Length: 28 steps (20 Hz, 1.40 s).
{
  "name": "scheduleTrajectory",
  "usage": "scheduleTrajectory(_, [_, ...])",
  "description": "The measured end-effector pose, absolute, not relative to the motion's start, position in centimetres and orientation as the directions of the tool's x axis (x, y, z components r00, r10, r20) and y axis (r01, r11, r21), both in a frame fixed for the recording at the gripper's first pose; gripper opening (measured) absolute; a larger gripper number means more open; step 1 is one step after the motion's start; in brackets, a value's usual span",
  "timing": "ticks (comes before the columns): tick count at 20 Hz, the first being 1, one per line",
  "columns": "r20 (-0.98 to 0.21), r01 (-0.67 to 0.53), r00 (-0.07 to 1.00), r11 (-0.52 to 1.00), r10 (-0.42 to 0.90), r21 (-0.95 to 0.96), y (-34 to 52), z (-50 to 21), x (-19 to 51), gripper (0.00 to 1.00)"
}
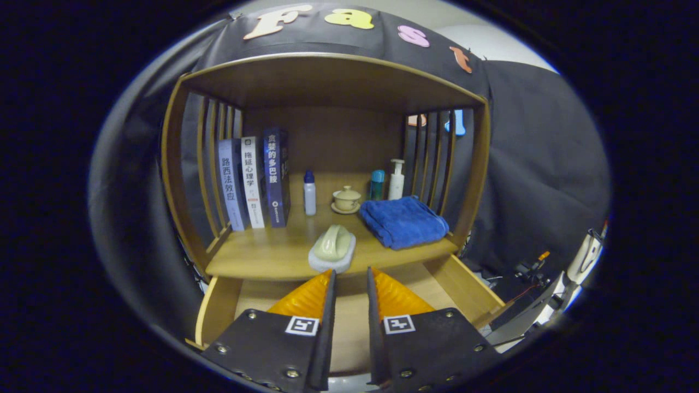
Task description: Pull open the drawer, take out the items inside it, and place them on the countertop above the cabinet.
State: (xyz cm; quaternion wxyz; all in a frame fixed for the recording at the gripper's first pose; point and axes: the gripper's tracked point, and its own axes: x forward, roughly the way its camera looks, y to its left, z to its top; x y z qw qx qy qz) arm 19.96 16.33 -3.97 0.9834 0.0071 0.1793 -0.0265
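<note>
Above the open drawer (349, 311) we are holding the gripper (349, 275), jaws narrowly apart and gripping nothing; soap dish (332, 249) sitting just ahead on the countertop (262, 256).

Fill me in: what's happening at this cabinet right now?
A person's hand-held claw hangs over the pulled-open drawer, its fingers slightly apart and holding nothing. A pale green item on a white base sits at the countertop's front edge, just ahead of the fingertips, beside a folded blue towel.
</note>
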Motion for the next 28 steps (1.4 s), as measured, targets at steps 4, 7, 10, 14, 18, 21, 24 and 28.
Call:
scheduleTrajectory(4, [-0.352, 0.049, 0.935, 0.999, -0.048, -0.004, 15.2, -6.3, 15.1, 0.29])
scheduleTrajectory(7, [-0.324, 0.035, 0.945, 0.999, -0.04, -0.023, 14.4, -7.3, 12.4, 0.29])
scheduleTrajectory(10, [-0.316, 0.002, 0.949, 1.0, -0.01, -0.026, 14.1, -9.1, 10.4, 0.29])
scheduleTrajectory(14, [-0.332, -0.004, 0.943, 1.0, 0.0, -0.013, 13.5, -11.6, 8.9, 0.29])
scheduleTrajectory(18, [-0.375, -0.066, 0.925, 0.998, 0.053, -0.022, 13.9, -14.4, 8.3, 0.52])
scheduleTrajectory(21, [-0.38, -0.081, 0.922, 0.997, 0.071, -0.01, 14.2, -15.5, 8.6, 0.8])
scheduleTrajectory(24, [-0.361, -0.105, 0.926, 0.994, 0.109, 0.032, 14.8, -15.9, 9.5, 0.9])
scheduleTrajectory(28, [-0.358, -0.15, 0.92, 0.987, 0.159, 0.053, 15.5, -16.3, 10.0, 0.9])
